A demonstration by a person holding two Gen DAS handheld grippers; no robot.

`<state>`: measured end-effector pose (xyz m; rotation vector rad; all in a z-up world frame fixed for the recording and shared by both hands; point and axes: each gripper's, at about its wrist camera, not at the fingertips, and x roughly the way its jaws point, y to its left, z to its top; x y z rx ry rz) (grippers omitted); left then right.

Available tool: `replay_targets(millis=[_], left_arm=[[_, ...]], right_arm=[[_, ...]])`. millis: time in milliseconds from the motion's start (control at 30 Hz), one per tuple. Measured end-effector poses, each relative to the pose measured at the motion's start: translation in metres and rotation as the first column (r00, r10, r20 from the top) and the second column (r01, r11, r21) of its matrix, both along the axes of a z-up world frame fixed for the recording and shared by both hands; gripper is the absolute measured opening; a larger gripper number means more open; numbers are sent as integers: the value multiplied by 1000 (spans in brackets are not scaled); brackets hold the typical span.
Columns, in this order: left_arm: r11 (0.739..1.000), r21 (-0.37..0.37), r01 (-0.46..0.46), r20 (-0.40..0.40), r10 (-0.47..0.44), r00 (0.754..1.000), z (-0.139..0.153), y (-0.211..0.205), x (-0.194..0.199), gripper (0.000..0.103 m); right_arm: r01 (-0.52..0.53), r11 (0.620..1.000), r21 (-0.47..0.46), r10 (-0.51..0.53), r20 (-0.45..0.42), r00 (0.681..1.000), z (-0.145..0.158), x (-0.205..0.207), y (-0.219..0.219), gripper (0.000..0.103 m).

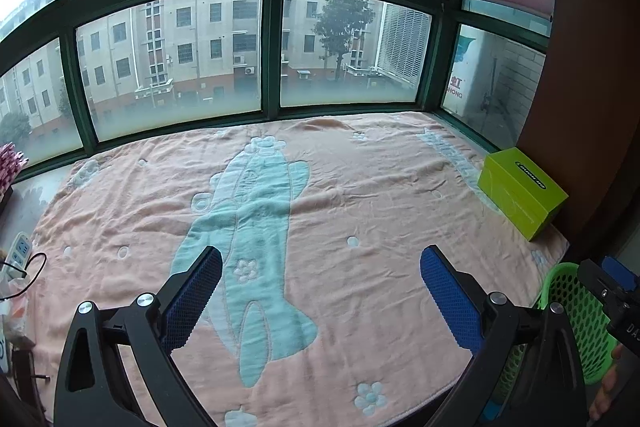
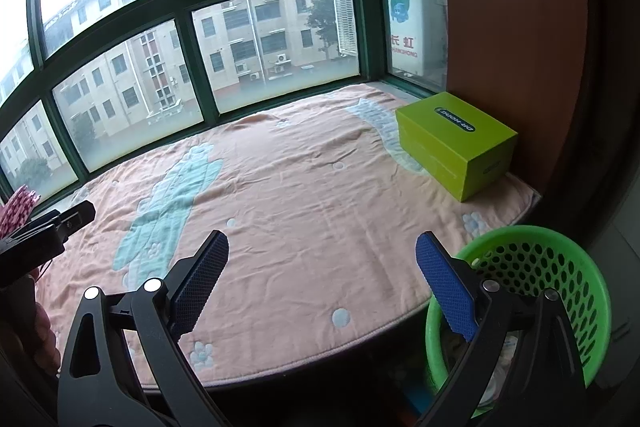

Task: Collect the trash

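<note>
A green perforated basket (image 2: pixel 532 263) stands below the table's right front edge, with pale wrappers showing inside at its bottom. In the left wrist view the same basket (image 1: pixel 576 311) sits at the far right. My right gripper (image 2: pixel 322 251) is open above the pink cloth (image 2: pixel 304 195), its right finger over the basket's rim. My left gripper (image 1: pixel 320 265) is open over the cloth (image 1: pixel 320 187), nothing between its blue pads. The other gripper shows at each view's edge: the right one (image 1: pixel 612 291), the left one (image 2: pixel 52 227). I see no loose trash on the cloth.
A lime green box (image 2: pixel 456 143) stands at the cloth's right back corner against a brown wall; the same box (image 1: pixel 520 191) shows in the left wrist view. Green-framed windows run behind. A power strip (image 1: pixel 18 251) with a cable and pink-patterned straws (image 1: pixel 10 163) lie left.
</note>
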<state>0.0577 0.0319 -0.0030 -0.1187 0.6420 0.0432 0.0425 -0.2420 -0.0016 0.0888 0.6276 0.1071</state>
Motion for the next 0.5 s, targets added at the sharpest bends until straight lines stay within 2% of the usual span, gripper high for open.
replay_targets(millis=[500], left_arm=[[1000,1,-7,-3,7,1000,-1,4,0,96]], right_arm=[[-10,1000,4,10,-4,1000,1,4,2,94]])
